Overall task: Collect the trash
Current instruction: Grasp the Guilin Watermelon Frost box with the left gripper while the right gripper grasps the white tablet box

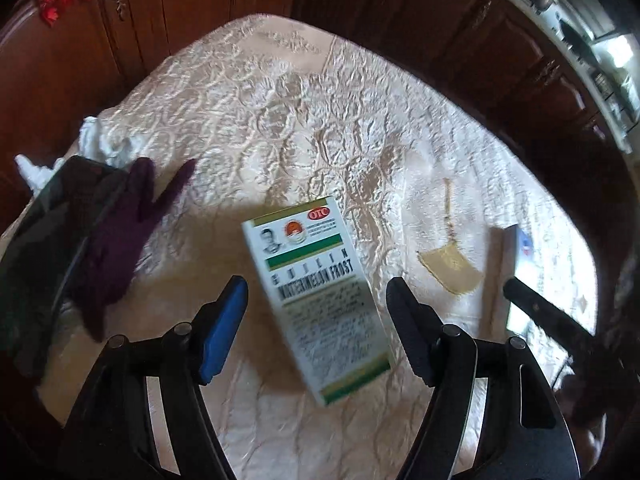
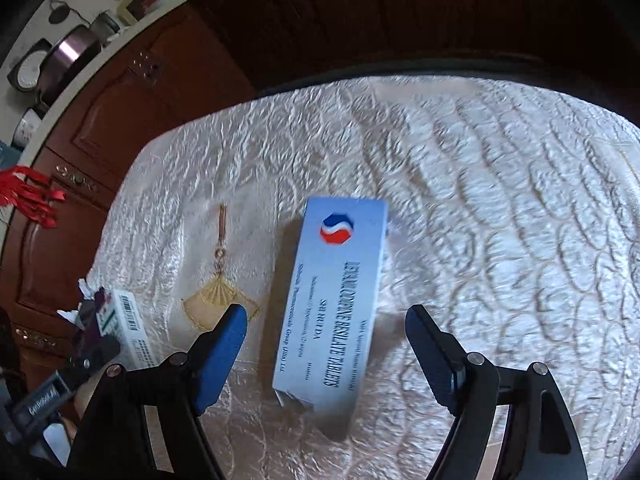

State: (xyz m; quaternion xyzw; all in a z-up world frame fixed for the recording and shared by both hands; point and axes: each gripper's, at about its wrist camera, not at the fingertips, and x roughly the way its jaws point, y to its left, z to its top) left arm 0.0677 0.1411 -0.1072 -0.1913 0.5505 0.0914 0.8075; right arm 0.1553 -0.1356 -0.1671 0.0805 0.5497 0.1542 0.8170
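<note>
claws (image 1: pixel 316 312) (image 2: pixel 326 340) wide, straddling boxes (image 1: pixel 316 304) (image 2: pixel 332 300).

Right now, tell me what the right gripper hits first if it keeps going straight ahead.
Most likely the blue medicine box: it lies between the open right gripper fingers, on the tablecloth. Depth is uncertain.

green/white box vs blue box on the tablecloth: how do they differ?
The green-and-white box has green and gold bands and reads WATERMELON FROST; the blue box is plain pale blue with a red-white-blue logo. The green-and-white box lies between the left gripper fingers; the blue box lies between the right gripper fingers. The blue box's near end looks torn open. Both are medicine cartons lying flat, ungripped.
</note>
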